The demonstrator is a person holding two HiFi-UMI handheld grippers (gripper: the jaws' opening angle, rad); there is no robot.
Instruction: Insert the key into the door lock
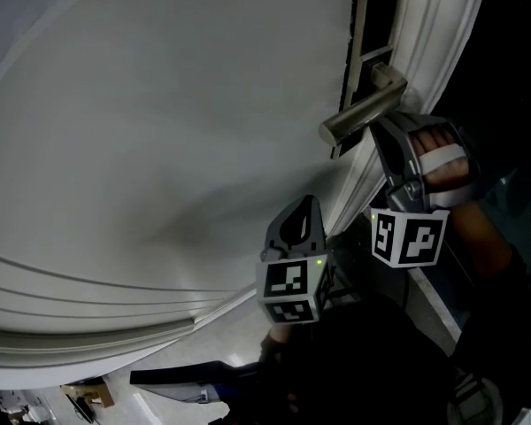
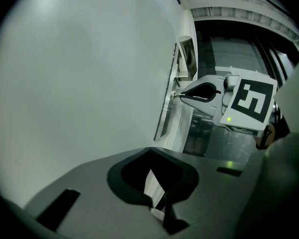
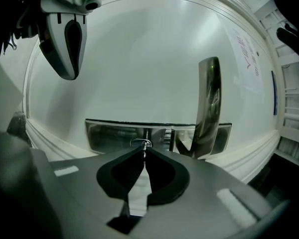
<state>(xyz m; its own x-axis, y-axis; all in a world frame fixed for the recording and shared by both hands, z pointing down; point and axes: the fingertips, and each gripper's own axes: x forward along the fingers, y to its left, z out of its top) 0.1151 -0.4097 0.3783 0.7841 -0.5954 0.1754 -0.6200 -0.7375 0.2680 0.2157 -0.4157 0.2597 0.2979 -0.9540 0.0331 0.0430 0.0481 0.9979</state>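
The left gripper (image 1: 308, 206), jaws pressed together and empty, is hovering by the door (image 1: 159, 131). At its two o'clock, the right gripper (image 3: 144, 152) is pinching the key (image 3: 144, 148) at the lock (image 3: 141, 143).

The door (image 1: 159, 131) is white, its handle (image 1: 363, 113) silver, the marker cubes (image 1: 292, 289) black-and-white.

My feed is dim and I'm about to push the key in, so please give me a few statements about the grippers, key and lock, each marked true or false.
1. The right gripper pinches the key at the lock plate. True.
2. The left gripper grips the handle. False: it is shut on nothing, apart from the handle.
3. The keyhole shares the lock plate with the handle. True.
4. The right gripper's jaws stand wide apart. False: they close on the key.
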